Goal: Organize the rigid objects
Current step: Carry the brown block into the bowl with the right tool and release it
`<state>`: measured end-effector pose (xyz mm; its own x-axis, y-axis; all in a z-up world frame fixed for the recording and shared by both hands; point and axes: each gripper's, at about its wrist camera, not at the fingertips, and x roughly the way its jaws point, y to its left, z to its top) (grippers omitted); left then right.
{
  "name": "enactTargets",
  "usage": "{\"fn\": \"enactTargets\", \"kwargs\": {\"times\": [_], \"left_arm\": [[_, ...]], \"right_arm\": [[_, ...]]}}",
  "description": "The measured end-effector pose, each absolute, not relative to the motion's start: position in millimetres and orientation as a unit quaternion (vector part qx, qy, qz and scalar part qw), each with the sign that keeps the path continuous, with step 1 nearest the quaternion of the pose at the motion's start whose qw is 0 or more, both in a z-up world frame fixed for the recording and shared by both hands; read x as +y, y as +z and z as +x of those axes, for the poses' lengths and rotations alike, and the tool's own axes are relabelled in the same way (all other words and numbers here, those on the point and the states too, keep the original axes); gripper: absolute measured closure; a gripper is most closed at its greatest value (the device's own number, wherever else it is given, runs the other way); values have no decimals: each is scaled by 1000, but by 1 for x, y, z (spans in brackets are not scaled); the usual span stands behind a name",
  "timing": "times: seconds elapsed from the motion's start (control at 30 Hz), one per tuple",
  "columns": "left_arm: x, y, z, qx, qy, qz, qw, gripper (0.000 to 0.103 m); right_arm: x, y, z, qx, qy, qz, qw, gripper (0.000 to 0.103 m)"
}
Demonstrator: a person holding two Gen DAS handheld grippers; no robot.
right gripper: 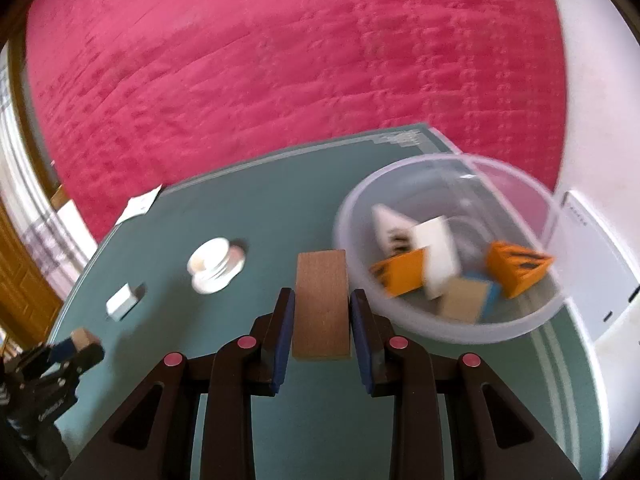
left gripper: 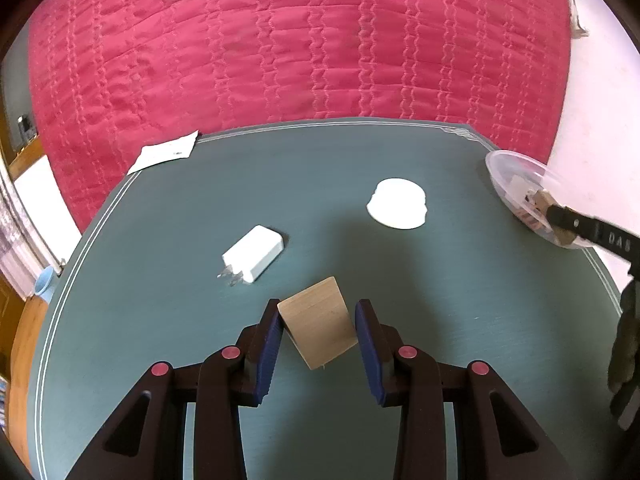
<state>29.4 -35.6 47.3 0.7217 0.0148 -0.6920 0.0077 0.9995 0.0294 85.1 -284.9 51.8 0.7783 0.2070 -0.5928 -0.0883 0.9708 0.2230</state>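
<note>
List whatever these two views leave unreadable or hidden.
- Left wrist view: most of the clear bowl is cut off by the frame edge and the right hand-held gripper's arm.
- Right wrist view: print on the boxes in the bowl is lost to motion blur.
- Left wrist view: writing on the paper slip is too small.

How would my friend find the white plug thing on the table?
Start at the green table in front of the big pink quilt. Look on its left half, left of the round white lid. The white charger lies flat there: it is boxy, not round, with metal prongs at one end.
</note>
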Motion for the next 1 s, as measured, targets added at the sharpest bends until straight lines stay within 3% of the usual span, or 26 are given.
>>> {"fn": "enactTargets", "kwargs": {"times": [0.63,1.0], "left_arm": [[-74,50,38,374,-23,37,926,64],[-104,56,51,364,-53,48,928,64]], "right_arm": [[-367,51,136,301,-3,142,943,72],[-387,53,121,270,-39,169,947,71]]}}
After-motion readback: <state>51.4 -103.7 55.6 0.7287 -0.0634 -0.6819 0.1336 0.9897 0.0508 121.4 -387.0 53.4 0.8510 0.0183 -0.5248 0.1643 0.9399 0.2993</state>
